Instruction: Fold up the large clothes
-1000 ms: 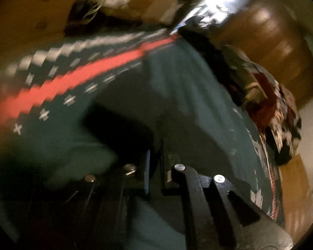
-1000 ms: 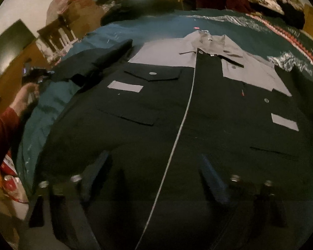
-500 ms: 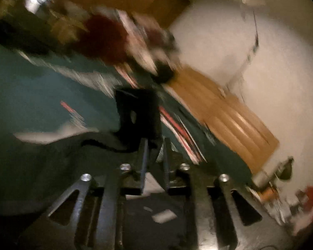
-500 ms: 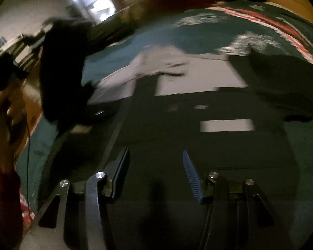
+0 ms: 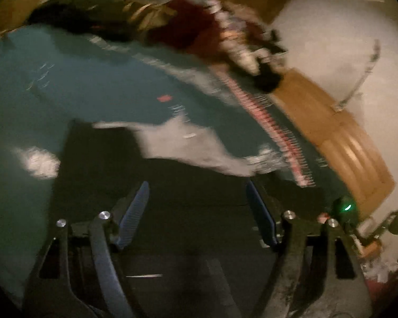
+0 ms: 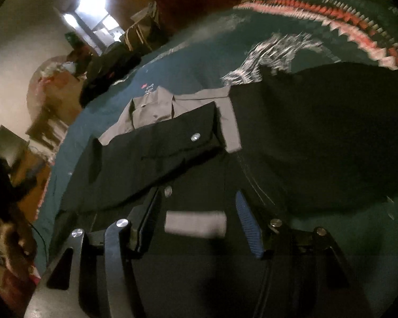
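- Our left gripper point(image 5: 196, 209) has just sprung its jaws wide with nothing between them; the sleeve point(image 6: 156, 159) it carried now lies across the jacket point(image 6: 318, 137) front, so that fold looks done.
- Our right gripper point(image 6: 196, 222) hovers half-open and empty over the chest, jaws just widening a little.
- The jacket lies flat on the teal blanket point(image 6: 199, 61); its right side is unfolded, with open blanket beyond.

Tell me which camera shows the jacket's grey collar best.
The right wrist view: the grey collar is fairly sharp, with a sleeve folded below it. The left wrist view shows only a blurred pale patch.
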`<act>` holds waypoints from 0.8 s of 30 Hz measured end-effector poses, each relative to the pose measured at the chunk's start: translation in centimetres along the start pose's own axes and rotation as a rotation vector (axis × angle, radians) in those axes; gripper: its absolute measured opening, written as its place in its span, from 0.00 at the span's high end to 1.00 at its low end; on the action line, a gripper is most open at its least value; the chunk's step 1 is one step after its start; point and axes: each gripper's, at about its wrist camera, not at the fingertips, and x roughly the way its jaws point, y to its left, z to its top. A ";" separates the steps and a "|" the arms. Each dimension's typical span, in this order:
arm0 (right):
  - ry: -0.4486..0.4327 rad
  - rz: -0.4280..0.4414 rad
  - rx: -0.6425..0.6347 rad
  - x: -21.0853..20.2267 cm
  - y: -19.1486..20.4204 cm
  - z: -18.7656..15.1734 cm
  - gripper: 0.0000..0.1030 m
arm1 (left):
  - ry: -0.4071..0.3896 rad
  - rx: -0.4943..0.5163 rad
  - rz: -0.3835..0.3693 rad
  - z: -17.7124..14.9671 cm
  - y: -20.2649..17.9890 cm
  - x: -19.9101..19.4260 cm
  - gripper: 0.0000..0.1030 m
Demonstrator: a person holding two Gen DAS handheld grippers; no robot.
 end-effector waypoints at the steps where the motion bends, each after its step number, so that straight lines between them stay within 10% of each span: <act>1: 0.006 0.003 -0.011 1.5 0.3 0.9 0.38 | 0.021 -0.012 0.018 -0.1 1.1 0.5 0.29; 8: 0.065 -0.102 -0.017 9.7 0.2 4.5 0.40 | 0.075 -0.133 0.117 -2.9 5.8 3.2 0.29; 10: 0.053 -0.138 -0.042 10.3 0.8 4.6 0.77 | 0.060 -0.122 0.122 -3.2 5.1 2.7 0.29; 12: 0.038 -0.138 -0.020 9.4 0.8 4.5 0.93 | 0.022 -0.094 0.118 -2.8 3.9 1.4 0.29; 16: -0.019 -0.130 -0.017 6.2 0.4 3.3 0.94 | -0.056 -0.036 0.167 -1.9 2.5 0.3 0.27; 21: 0.029 -0.182 -0.067 7.5 -0.3 2.3 0.95 | 0.194 -0.044 0.344 -2.8 5.2 6.3 0.29; 24: 0.039 -0.165 -0.049 7.0 -0.8 2.0 0.93 | 0.178 -0.009 0.337 -3.1 4.9 6.6 0.24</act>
